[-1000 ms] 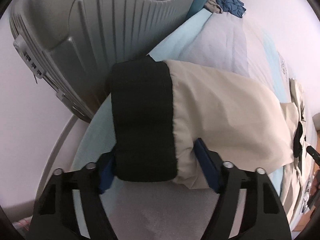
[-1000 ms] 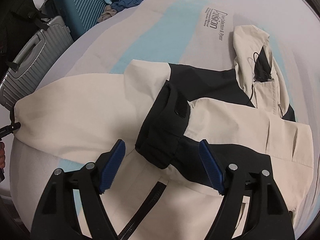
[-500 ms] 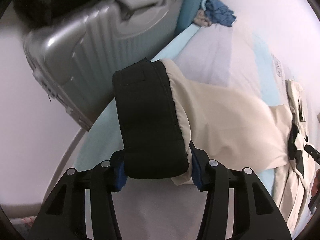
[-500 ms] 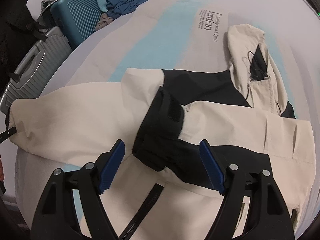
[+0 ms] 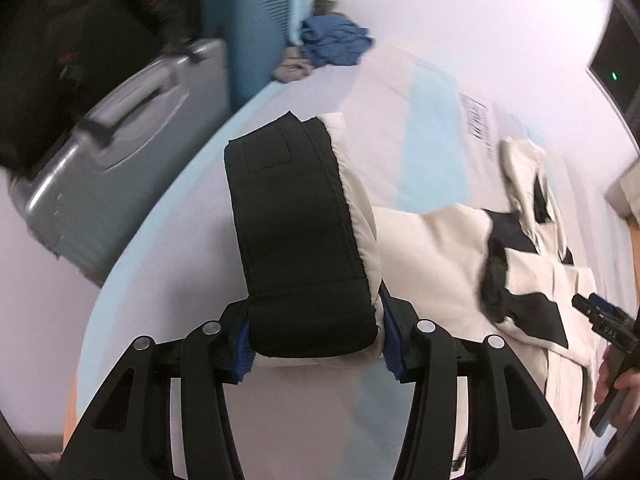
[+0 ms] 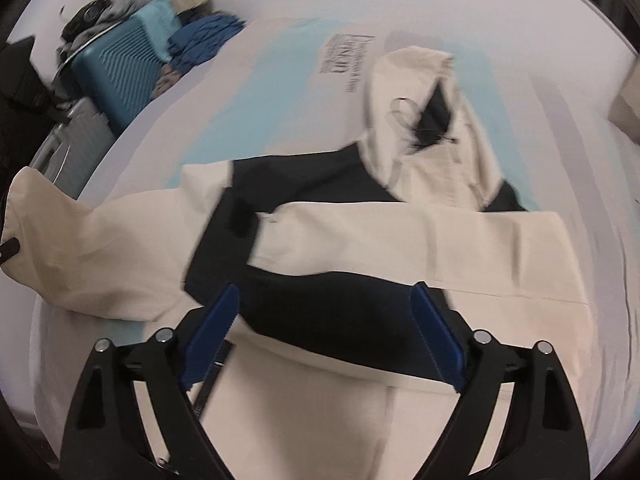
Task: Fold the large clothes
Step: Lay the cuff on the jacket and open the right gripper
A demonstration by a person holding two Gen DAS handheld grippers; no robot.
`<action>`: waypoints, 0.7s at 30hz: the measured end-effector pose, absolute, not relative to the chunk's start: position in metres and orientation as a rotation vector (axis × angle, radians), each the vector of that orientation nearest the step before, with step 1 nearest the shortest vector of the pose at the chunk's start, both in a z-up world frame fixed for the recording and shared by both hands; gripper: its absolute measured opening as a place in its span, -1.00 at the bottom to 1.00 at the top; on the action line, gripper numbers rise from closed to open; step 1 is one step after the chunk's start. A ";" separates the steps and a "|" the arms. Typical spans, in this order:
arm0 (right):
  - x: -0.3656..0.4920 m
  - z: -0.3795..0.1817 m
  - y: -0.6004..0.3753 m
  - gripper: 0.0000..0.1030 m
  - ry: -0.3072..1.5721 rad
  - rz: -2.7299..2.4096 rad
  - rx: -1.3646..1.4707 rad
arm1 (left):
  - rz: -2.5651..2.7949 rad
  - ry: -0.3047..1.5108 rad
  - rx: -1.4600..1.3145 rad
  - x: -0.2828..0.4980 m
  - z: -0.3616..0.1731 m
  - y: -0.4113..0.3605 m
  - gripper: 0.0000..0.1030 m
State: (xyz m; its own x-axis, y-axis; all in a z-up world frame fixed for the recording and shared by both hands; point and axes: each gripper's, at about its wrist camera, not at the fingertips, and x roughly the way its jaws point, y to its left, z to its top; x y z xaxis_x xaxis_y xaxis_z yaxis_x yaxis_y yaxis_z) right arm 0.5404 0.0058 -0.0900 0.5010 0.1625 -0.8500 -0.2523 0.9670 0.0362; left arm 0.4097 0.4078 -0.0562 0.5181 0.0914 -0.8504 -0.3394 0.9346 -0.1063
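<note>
The beige-and-black jacket (image 6: 400,240) lies spread on the bed (image 6: 280,80). The left tongs (image 5: 316,344) are clamped on the black cuff (image 5: 296,240) of one sleeve, lifted clear of the sheet. The other sleeve is already laid across the chest. The right tongs (image 6: 324,344) hang above it, jaws opening, gripping nothing. Next, I'd say, the held sleeve should be carried across the body and laid flat.
</note>
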 end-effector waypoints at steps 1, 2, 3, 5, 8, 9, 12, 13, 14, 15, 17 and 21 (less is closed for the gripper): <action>0.540 -0.088 -0.006 0.63 1.013 0.241 -0.090 | 0.255 0.997 -0.264 0.414 -0.055 0.393 -0.05; 0.540 -0.086 -0.015 0.63 1.010 0.233 -0.086 | 0.245 1.000 -0.265 0.418 -0.055 0.381 -0.05; 0.539 -0.085 -0.026 0.64 1.007 0.225 -0.083 | 0.240 1.002 -0.265 0.423 -0.053 0.364 -0.05; 0.539 -0.082 -0.049 0.69 1.001 0.209 -0.076 | 0.225 0.999 -0.264 0.428 -0.050 0.337 -0.05; 0.538 -0.079 -0.087 0.78 0.981 0.194 -0.079 | 0.203 0.988 -0.244 0.439 -0.043 0.286 -0.05; 0.538 -0.079 -0.099 0.79 0.977 0.188 -0.085 | 0.196 0.987 -0.243 0.442 -0.041 0.271 -0.05; 0.538 -0.073 -0.140 0.86 0.969 0.182 -0.090 | 0.170 0.983 -0.229 0.455 -0.038 0.220 -0.05; 0.538 -0.070 -0.158 0.86 0.967 0.183 -0.096 | 0.157 0.981 -0.224 0.461 -0.037 0.199 -0.05; 0.537 -0.068 -0.168 0.86 0.965 0.182 -0.100 | 0.148 0.982 -0.225 0.465 -0.037 0.183 -0.05; 0.538 -0.065 -0.184 0.86 0.962 0.178 -0.105 | 0.135 0.983 -0.228 0.470 -0.037 0.163 -0.05; 0.538 -0.059 -0.213 0.86 0.960 0.169 -0.109 | 0.124 0.985 -0.227 0.479 -0.038 0.136 -0.05; 0.539 -0.053 -0.258 0.86 0.951 0.163 -0.112 | 0.083 0.991 -0.213 0.494 -0.043 0.077 -0.05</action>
